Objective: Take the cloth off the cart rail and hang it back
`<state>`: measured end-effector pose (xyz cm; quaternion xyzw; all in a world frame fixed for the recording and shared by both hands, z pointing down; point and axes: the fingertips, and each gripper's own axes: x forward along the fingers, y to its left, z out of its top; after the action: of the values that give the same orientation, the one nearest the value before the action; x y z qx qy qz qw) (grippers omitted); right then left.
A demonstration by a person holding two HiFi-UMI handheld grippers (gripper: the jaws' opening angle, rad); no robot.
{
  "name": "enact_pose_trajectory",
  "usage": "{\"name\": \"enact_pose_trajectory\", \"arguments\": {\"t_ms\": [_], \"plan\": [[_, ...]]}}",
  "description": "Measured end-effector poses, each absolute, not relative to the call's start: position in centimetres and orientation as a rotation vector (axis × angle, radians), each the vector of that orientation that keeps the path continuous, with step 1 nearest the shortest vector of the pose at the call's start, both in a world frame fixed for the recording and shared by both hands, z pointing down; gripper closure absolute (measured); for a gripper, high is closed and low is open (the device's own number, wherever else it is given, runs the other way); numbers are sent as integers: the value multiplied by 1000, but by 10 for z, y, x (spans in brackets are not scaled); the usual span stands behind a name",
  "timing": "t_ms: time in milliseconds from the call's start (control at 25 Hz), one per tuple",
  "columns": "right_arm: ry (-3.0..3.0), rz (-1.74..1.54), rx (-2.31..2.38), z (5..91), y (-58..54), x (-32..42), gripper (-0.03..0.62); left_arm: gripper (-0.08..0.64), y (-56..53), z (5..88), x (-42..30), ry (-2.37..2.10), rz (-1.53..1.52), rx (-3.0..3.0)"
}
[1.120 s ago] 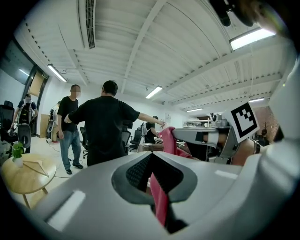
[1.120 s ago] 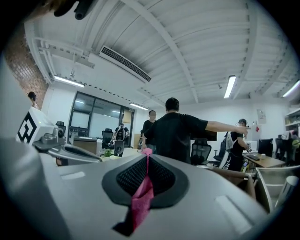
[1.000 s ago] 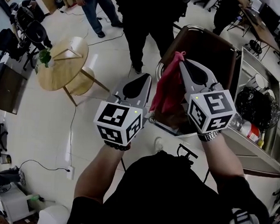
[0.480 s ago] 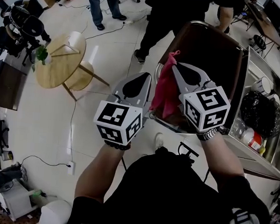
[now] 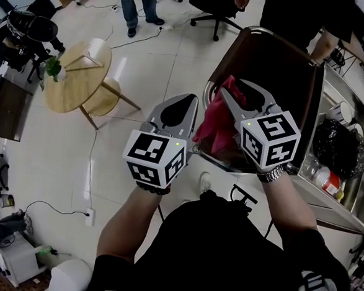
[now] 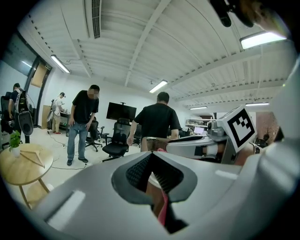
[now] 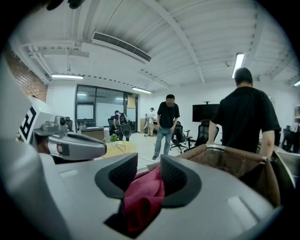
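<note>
A red cloth (image 5: 214,122) hangs over the chrome rail (image 5: 205,93) at the near corner of the brown-lined cart (image 5: 280,68). My right gripper (image 5: 240,90) sits over the cloth. Its jaws have just been opening and now stand apart, with the cloth (image 7: 143,192) bunched loosely between them in the right gripper view, where the rail (image 7: 234,149) runs off to the right. My left gripper (image 5: 189,99) hovers just left of the cloth, shut with nothing in it. In the left gripper view a pink sliver of cloth (image 6: 163,213) shows behind its closed tips (image 6: 151,154).
A round wooden table (image 5: 78,78) stands to the left on the white floor. A steel shelf unit (image 5: 352,203) at the right holds a black bag (image 5: 334,140) and bottles. People stand beyond the cart, near an office chair (image 5: 214,1). A cable (image 5: 93,167) trails across the floor.
The right jaws have spread apart and let go of the cloth, which now rests on the rail. Both grippers have come down a little.
</note>
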<state>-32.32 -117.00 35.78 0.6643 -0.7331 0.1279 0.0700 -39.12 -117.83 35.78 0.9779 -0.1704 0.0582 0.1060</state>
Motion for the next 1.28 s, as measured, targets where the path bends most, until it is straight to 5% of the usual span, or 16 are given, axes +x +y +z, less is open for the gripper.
{"name": "enact_pose_trajectory", "arguments": {"t_ms": [800, 1280], "plan": [[-2186, 212, 2086, 296, -1104, -366, 455, 557, -1123, 313, -423, -406, 91, 2940], [-2179, -18, 2145, 256, -997, -422, 597, 557, -1027, 293, -457, -309, 22, 2996]]}}
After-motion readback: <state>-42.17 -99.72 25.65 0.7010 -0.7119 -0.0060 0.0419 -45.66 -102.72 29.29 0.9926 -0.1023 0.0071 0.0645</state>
